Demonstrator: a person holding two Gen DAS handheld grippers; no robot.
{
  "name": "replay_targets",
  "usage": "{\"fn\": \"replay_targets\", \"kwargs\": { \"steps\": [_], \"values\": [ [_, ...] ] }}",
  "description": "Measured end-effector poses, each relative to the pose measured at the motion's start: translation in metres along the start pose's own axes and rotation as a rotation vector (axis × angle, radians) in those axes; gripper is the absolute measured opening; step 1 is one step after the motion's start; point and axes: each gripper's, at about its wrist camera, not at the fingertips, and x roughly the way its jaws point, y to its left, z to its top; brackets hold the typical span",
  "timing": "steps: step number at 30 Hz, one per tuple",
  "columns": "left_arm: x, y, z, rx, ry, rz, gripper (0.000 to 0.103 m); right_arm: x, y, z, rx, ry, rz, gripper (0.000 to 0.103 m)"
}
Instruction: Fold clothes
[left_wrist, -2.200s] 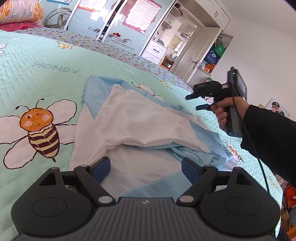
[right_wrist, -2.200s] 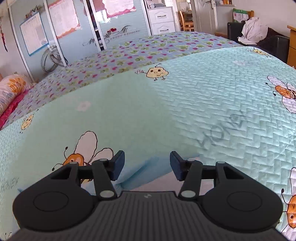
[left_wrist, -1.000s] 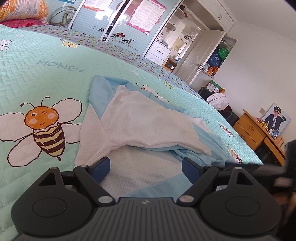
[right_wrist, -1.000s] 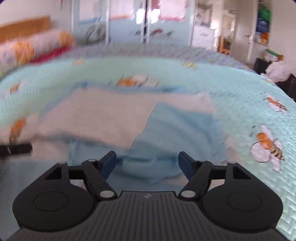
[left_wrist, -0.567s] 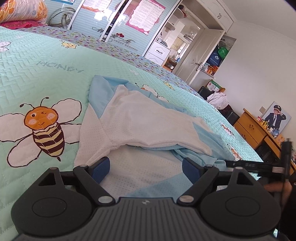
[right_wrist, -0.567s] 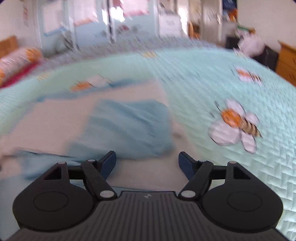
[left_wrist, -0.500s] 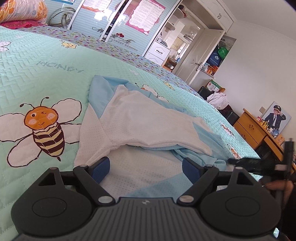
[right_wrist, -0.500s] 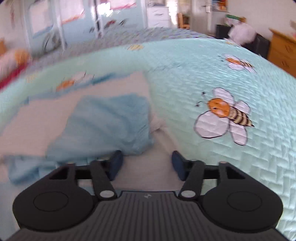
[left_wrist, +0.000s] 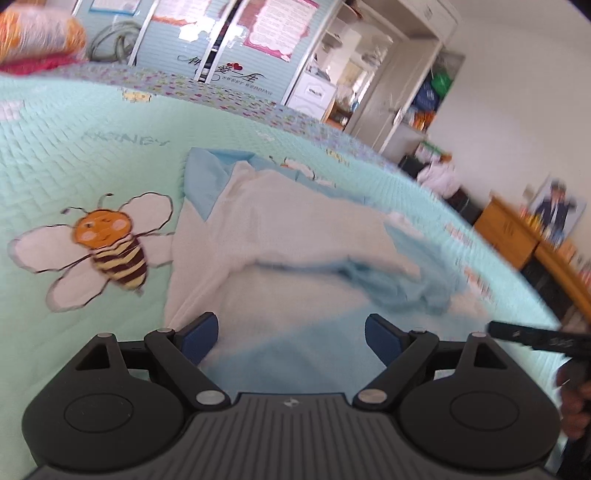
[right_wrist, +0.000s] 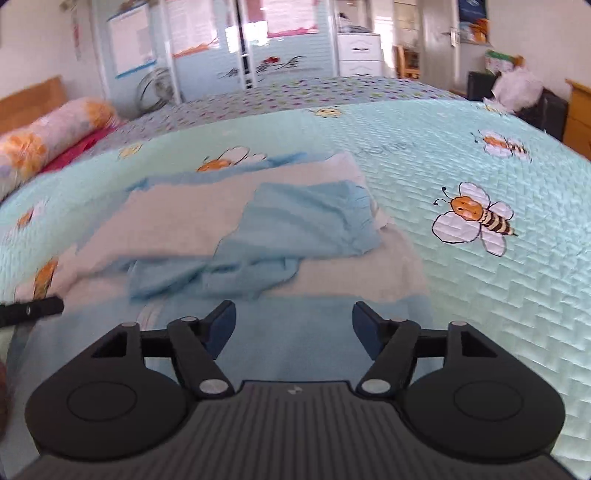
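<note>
Blue-and-white garment (right_wrist: 258, 229) lies just ahead of both spread hand-held grippers.

You have the shirt (left_wrist: 295, 229) lying on the quilt (left_wrist: 74, 155) in front of both grippers, one part folded over the body, a crumpled sleeve (right_wrist: 303, 225) on top toward the right. Your left gripper (left_wrist: 291, 332) sits over the shirt's near edge, with a bee print (left_wrist: 107, 243) on the quilt to its left. Your right gripper (right_wrist: 293, 325) is over the near hem too, another bee print (right_wrist: 472, 218) to its right. Behind the bed stands the wardrobe (right_wrist: 240, 48); a bolster pillow (right_wrist: 48, 136) lies far left.
</note>
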Motion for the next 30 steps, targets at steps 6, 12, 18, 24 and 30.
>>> {"fn": "replay_targets", "kwargs": {
  "steps": [6, 12, 18, 24, 30],
  "values": [
    [-0.058, -0.045, -0.060, 0.120, 0.058, 0.138, 0.090, -0.037, -0.013, -0.058, 0.004, 0.077, -0.006, 0.073],
    [-0.115, -0.076, -0.114, 0.206, 0.062, 0.273, 0.094, -0.079, -0.018, -0.094, -0.090, 0.023, 0.020, 0.078],
    [-0.157, -0.082, -0.121, -0.008, 0.028, 0.179, 0.093, -0.112, -0.033, -0.109, -0.067, -0.036, 0.061, 0.078],
    [-0.139, -0.130, -0.130, 0.077, 0.088, 0.159, 0.094, -0.114, -0.033, -0.109, -0.016, -0.065, 0.097, 0.078],
    [-0.138, -0.116, -0.134, 0.013, 0.127, 0.217, 0.093, -0.121, -0.041, -0.126, -0.191, -0.021, 0.101, 0.078]
  ]
}}
